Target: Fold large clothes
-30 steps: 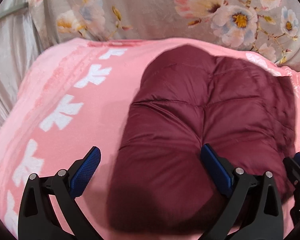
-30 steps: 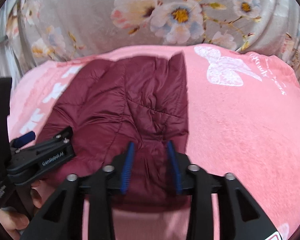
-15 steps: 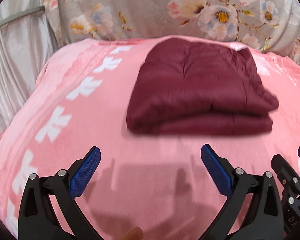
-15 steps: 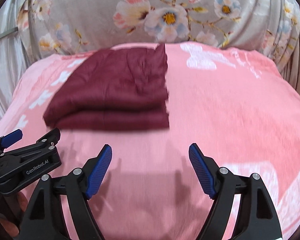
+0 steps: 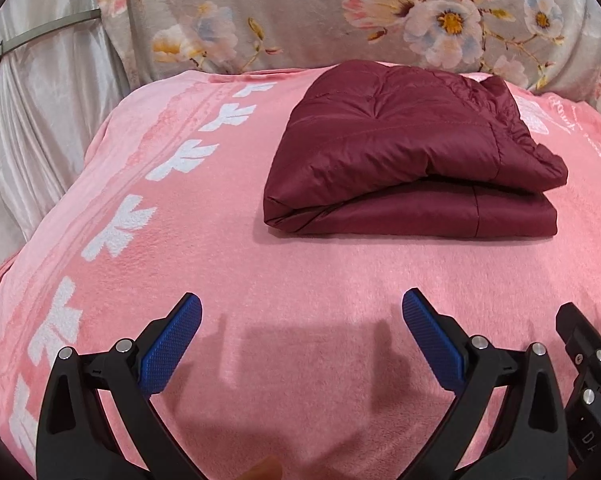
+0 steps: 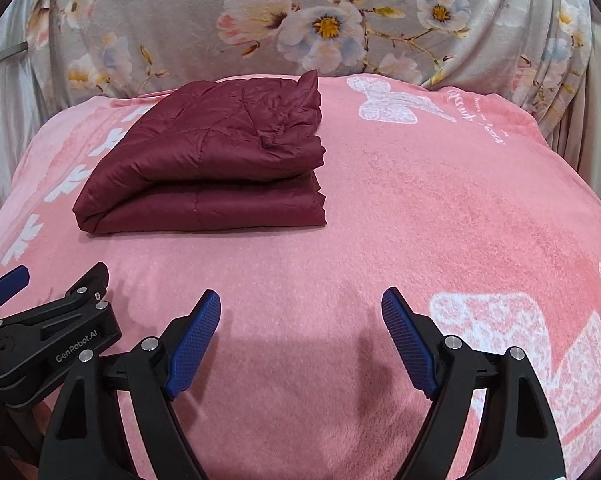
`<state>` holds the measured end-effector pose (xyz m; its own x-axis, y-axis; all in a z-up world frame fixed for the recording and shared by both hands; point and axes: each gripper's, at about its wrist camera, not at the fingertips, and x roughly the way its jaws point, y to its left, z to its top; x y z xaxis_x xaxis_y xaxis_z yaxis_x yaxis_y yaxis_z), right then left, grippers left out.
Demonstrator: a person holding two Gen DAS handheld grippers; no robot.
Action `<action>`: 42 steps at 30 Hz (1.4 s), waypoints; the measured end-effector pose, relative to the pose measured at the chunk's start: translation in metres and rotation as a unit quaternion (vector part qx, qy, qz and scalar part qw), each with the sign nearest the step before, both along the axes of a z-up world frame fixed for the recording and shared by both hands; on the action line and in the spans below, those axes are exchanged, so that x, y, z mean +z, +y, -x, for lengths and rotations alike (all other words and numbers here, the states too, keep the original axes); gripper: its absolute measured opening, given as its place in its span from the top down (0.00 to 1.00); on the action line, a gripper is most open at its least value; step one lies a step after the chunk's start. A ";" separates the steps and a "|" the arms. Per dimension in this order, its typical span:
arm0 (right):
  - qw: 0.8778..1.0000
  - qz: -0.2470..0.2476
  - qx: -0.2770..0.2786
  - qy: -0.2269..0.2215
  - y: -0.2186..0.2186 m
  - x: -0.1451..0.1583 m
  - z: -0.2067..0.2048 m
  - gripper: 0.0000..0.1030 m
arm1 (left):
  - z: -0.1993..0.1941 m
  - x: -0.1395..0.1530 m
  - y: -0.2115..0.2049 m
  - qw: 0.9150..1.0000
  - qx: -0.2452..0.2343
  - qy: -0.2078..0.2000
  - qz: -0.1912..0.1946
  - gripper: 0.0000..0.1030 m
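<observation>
Both grippers are spread wide and hold nothing: left gripper [image 5: 302, 338] and right gripper [image 6: 301, 334] hover side by side above the pink blanket [image 6: 420, 208], well apart from the folded maroon jacket [image 5: 412, 160] lying on it.

Your folded jacket [image 5: 404, 160] is lying on the blanket [image 5: 300, 280], toward its far side, with the floral cloth [image 5: 300, 12] hanging behind it. Your left gripper [image 5: 302, 344] and right gripper [image 6: 300, 340] are hovering side by side before the jacket, well apart from it.
</observation>
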<state>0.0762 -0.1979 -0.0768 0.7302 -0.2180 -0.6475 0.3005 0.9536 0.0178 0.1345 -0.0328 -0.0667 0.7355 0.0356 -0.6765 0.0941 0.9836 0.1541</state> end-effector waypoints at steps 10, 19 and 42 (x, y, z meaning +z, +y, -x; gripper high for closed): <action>0.999 0.044 0.016 -0.027 0.020 0.008 0.010 0.18 | 0.004 0.002 -0.002 1.000 -0.015 -0.010 0.007 0.05; 0.999 0.038 0.015 -0.027 0.018 0.009 0.011 0.17 | 0.003 0.003 0.000 1.000 -0.015 -0.014 0.007 0.05; 0.999 0.030 0.015 -0.026 0.011 0.008 0.010 0.17 | 0.007 0.003 -0.003 1.000 -0.012 -0.020 0.004 0.05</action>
